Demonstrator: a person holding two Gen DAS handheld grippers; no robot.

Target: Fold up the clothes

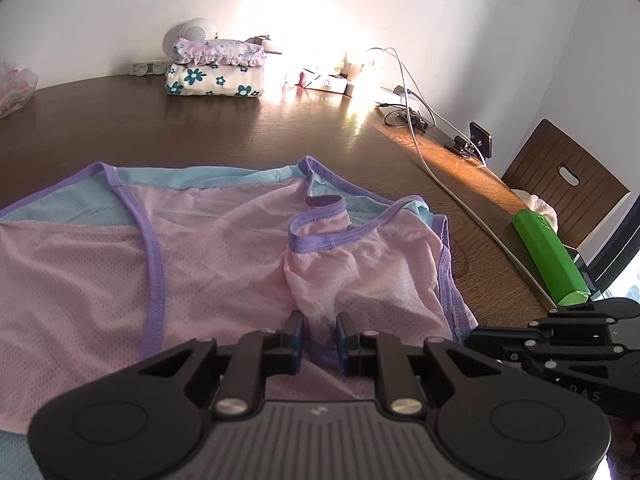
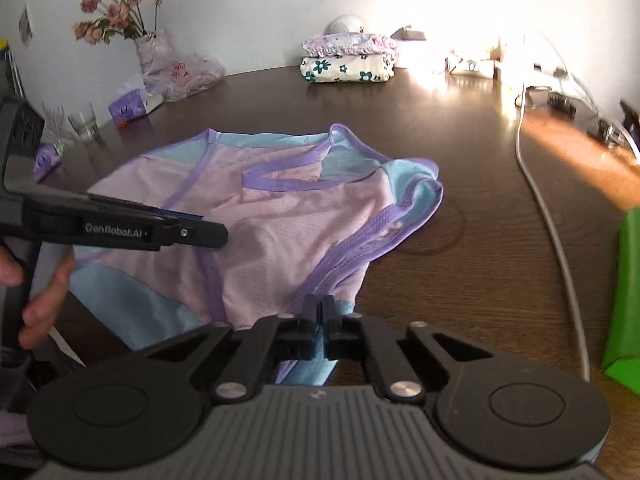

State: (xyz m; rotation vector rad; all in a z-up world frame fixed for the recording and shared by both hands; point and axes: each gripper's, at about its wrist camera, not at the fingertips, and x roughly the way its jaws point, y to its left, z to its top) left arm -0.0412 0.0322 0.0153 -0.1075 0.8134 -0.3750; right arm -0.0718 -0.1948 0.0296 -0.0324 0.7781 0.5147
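Note:
A pink mesh sleeveless top (image 1: 224, 248) with purple trim and light blue panels lies partly folded on the dark wooden table (image 1: 248, 136). My left gripper (image 1: 320, 332) is at the garment's near edge, its pads pressing a raised bunch of pink fabric and purple hem. In the right wrist view the same top (image 2: 280, 216) spreads out ahead. My right gripper (image 2: 320, 312) is shut on the garment's near purple-and-blue hem, which hangs below the fingertips. The left gripper (image 2: 216, 234) shows from the side over the top's left part, held by a person's hand (image 2: 44, 300).
A stack of folded floral clothes (image 2: 348, 66) sits at the back by the wall. A white cable (image 2: 548, 216) runs along the right, beside a green box (image 1: 548, 256) and a chair (image 1: 568, 184). Flowers in a vase (image 2: 152, 52), a glass (image 2: 84, 122) and tissue packs stand at left.

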